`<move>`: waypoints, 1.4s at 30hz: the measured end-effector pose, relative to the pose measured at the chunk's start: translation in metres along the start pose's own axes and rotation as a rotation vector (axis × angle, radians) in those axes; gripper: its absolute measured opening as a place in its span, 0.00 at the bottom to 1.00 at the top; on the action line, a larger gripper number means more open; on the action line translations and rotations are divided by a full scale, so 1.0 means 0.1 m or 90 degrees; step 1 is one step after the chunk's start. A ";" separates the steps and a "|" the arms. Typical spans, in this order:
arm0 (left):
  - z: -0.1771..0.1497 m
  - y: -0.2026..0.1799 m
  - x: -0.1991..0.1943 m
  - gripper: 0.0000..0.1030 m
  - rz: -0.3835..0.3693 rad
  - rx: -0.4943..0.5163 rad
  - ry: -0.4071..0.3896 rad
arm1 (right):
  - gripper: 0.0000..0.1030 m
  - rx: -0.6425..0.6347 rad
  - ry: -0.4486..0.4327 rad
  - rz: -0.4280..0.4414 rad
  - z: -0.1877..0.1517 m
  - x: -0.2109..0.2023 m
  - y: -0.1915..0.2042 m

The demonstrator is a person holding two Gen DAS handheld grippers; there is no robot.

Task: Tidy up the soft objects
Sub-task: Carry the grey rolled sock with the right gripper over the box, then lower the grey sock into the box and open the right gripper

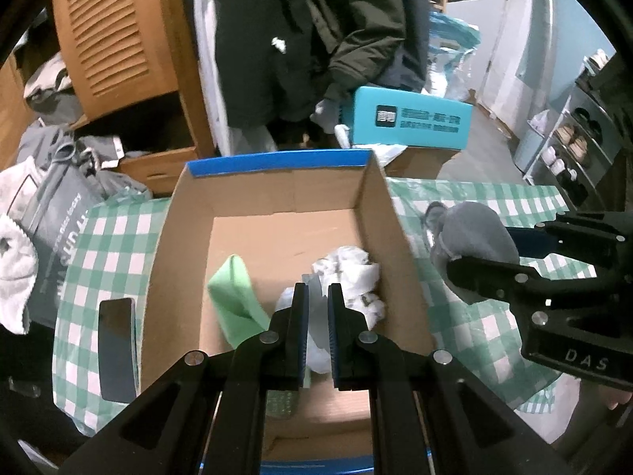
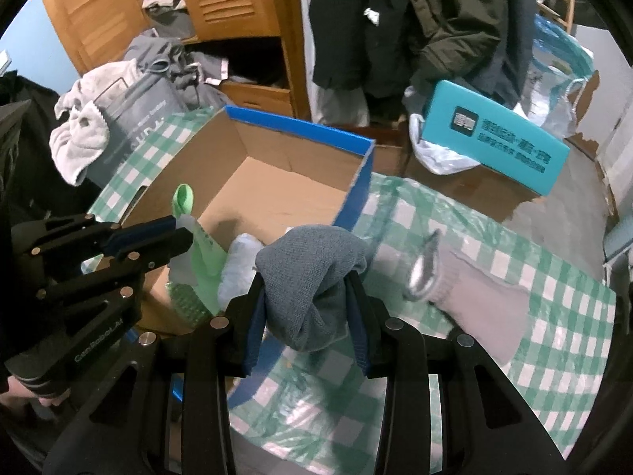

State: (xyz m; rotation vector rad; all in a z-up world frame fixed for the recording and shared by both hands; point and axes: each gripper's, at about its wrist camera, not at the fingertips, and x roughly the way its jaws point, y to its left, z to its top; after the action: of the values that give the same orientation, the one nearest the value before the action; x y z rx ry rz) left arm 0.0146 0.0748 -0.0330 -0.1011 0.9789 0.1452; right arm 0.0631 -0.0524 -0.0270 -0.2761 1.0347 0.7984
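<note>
Fingers (image 2: 358,297) w/ grey cloth (image 2: 312,273) over checked tablecloth (image 2: 514,277), cluttered room.

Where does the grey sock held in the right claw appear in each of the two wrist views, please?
Left wrist view: the grey sock is at right of centre, pinched in the right claw, outside the cardboard box.
Right wrist view: lower centre, bunched between the claw's fingers.
Shared landmark: the box's blue rim.

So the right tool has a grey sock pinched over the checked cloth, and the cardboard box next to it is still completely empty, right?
Not quite. The right tool does pinch the grey sock, but the cardboard box is not empty: the left wrist view shows a green cloth and a white bundle inside.
</note>
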 end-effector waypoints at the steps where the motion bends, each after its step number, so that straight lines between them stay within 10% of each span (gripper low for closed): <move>1: 0.00 0.03 0.01 0.09 0.001 -0.003 0.002 | 0.35 -0.004 0.003 0.001 0.02 0.03 0.03; 18: -0.07 0.36 0.14 0.11 0.033 -0.041 0.022 | 0.36 -0.037 0.061 0.018 0.14 0.46 0.36; 42: -0.02 0.30 0.07 0.54 0.047 -0.045 0.015 | 0.65 -0.004 0.034 0.000 0.06 0.28 0.10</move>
State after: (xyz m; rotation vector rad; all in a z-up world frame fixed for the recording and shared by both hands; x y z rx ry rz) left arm 0.0112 0.1049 -0.0406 -0.1317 1.0016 0.2471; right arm 0.0674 -0.0292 -0.0466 -0.3049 1.0822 0.7980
